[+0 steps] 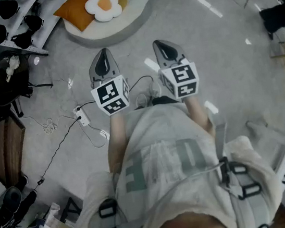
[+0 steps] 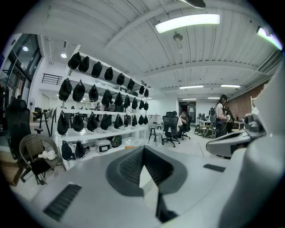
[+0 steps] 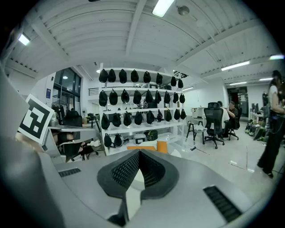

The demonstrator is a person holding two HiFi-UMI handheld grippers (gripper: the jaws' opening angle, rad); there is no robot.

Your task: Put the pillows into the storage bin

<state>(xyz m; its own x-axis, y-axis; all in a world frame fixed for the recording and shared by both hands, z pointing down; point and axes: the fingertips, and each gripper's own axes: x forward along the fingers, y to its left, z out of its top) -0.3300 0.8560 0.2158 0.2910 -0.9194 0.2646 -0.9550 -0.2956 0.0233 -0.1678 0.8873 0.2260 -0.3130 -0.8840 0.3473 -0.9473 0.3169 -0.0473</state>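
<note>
I held both grippers out in front of my chest, side by side and slightly apart, tilted a little down toward the grey floor (image 1: 219, 63). The left gripper (image 1: 104, 55) had its fingers clenched together with nothing between them, as the left gripper view confirmed (image 2: 142, 164). The right gripper (image 1: 163, 46) was the same, its fingers pressed shut on empty air (image 3: 138, 162). The pillows were not near either pair of fingers. They lay well ahead of both tips in a round white bin (image 1: 134, 17) on the floor. An orange pillow (image 1: 78, 9) sat at the left of the bin, and a white flower-shaped pillow with a yellow centre (image 1: 103, 5) rested against it. In the right gripper view, an edge of the orange pillow (image 3: 162, 147) showed just above the closed fingers, in front of shelves of black bags (image 3: 138, 98). A white power strip with its cable (image 1: 82, 116) lay on the floor below my left gripper.
</note>
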